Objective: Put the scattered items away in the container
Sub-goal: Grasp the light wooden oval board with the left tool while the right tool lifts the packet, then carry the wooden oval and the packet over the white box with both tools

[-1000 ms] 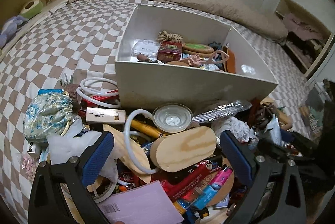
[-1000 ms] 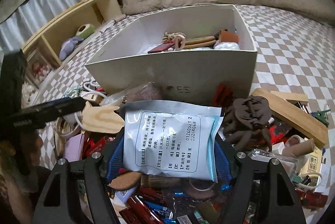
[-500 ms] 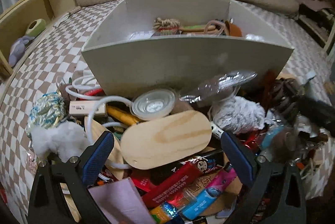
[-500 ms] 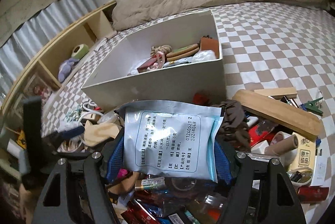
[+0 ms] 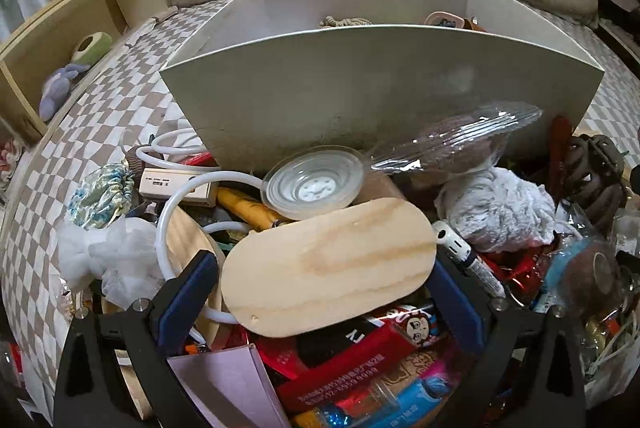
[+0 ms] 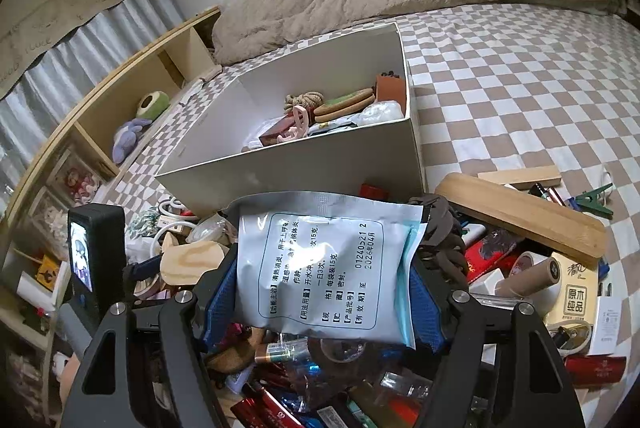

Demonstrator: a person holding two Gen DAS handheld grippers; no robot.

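Note:
A white box (image 5: 380, 83) stands on the checkered bed, also in the right wrist view (image 6: 304, 163); it holds rope, wooden pieces and packets. My left gripper (image 5: 320, 288) is open, its blue pads either side of an oval wooden board (image 5: 328, 264) on the clutter pile, just before the box's near wall. My right gripper (image 6: 320, 292) is shut on a silver-blue medicine sachet (image 6: 324, 264) and holds it above the pile, short of the box. The left gripper's body (image 6: 96, 256) shows at the left of the right wrist view.
The pile holds a clear lid (image 5: 316, 183), white cable (image 5: 172, 203), white cloth (image 5: 500, 207), brown hair claw (image 5: 596, 179), red packets (image 5: 360, 348). A long wooden board (image 6: 524, 216) and tape roll (image 6: 540, 272) lie right. A shelf (image 6: 120, 115) runs along the left.
My left gripper has dropped lower and closer to the oval board, which now lies between its pads. My right gripper has risen with the sachet, looking down into the box.

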